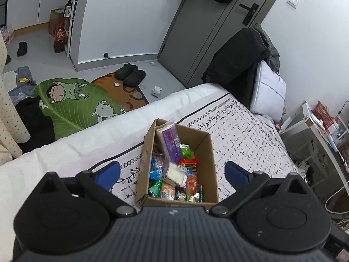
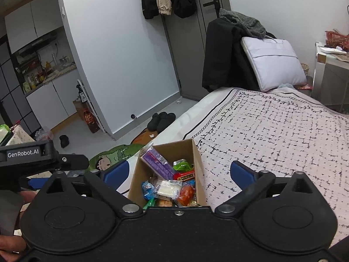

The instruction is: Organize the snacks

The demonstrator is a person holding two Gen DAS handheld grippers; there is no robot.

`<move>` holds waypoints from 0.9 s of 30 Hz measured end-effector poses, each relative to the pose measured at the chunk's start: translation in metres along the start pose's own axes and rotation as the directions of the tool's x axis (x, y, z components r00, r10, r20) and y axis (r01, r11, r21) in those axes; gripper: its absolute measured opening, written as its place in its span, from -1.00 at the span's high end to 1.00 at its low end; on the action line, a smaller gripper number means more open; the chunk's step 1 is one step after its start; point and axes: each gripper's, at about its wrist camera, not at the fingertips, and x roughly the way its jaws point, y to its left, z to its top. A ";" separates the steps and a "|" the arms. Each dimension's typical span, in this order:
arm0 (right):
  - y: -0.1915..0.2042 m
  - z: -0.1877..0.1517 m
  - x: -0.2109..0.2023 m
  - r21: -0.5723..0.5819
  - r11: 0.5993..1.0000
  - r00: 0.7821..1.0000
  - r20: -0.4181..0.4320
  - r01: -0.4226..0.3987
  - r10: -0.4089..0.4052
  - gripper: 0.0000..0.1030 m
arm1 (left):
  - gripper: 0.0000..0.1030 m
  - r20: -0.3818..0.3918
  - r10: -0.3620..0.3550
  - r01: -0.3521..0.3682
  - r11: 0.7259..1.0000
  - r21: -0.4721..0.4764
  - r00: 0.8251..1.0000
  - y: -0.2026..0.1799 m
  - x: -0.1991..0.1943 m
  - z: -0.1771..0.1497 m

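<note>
Snacks (image 1: 174, 174): assorted wrapped packets, all lying inside an open cardboard box (image 1: 206, 144). The box rests on the bed (image 1: 250, 131), near the bed's floor-side edge, on the patterned pink-and-black cover. Top of the pile: a long purple pack (image 1: 171, 142) leaning vs. the box's far-left inner wall; a green bag (image 1: 186, 151) and a red bar (image 1: 189, 163) next to it toward the right wall; a clear pack w/ white contents (image 1: 175, 173) at centre; an orange packet (image 1: 192, 183) and blue wrappers (image 1: 156, 170) nearer the camera.

Left tool (image 1: 172, 170): released, blue fingers (image 1: 109, 172) spread wide, one on each side of the box in the left wrist view, nothing gripped. It sits above the box's near end, apart from the contents.

Right tool (image 2: 178, 174): likewise released, fingers (image 2: 241, 172) wide apart w/ the box seen between them, no packet held. In the right wrist view the left tool's black body (marked "GenRobot.AI") shows at the left edge, beside the box.

Surroundings: a white pillow (image 2: 272, 63) and dark clothing (image 2: 222, 54) at the bed's far end; a green cartoon rug (image 1: 76, 100) and black slippers (image 1: 130, 74) on the floor beyond the bed's edge; a grey door (image 1: 207, 21) behind.
</note>
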 end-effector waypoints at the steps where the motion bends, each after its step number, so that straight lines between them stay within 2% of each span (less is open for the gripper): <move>1: -0.001 -0.001 -0.003 -0.004 1.000 1.000 0.001 0.005 -0.005 -0.99 | -0.99 -0.003 0.000 0.000 1.000 0.003 1.000 0.000 -0.002 -0.001; 10: -0.008 -0.005 -0.030 -0.023 0.999 1.000 -0.007 0.025 -0.025 -0.99 | -0.99 -0.013 -0.009 0.010 0.997 0.073 1.000 -0.008 -0.020 -0.020; 16: -0.016 -0.004 -0.054 -0.008 1.000 1.000 0.009 0.016 -0.016 -0.99 | -0.99 0.033 -0.005 0.000 0.992 0.129 0.999 -0.014 -0.039 -0.023; 27: -0.030 -0.014 -0.092 0.028 1.000 1.000 0.023 -0.004 0.004 -1.00 | -0.99 0.055 -0.020 0.007 0.973 0.229 0.998 -0.022 -0.064 -0.037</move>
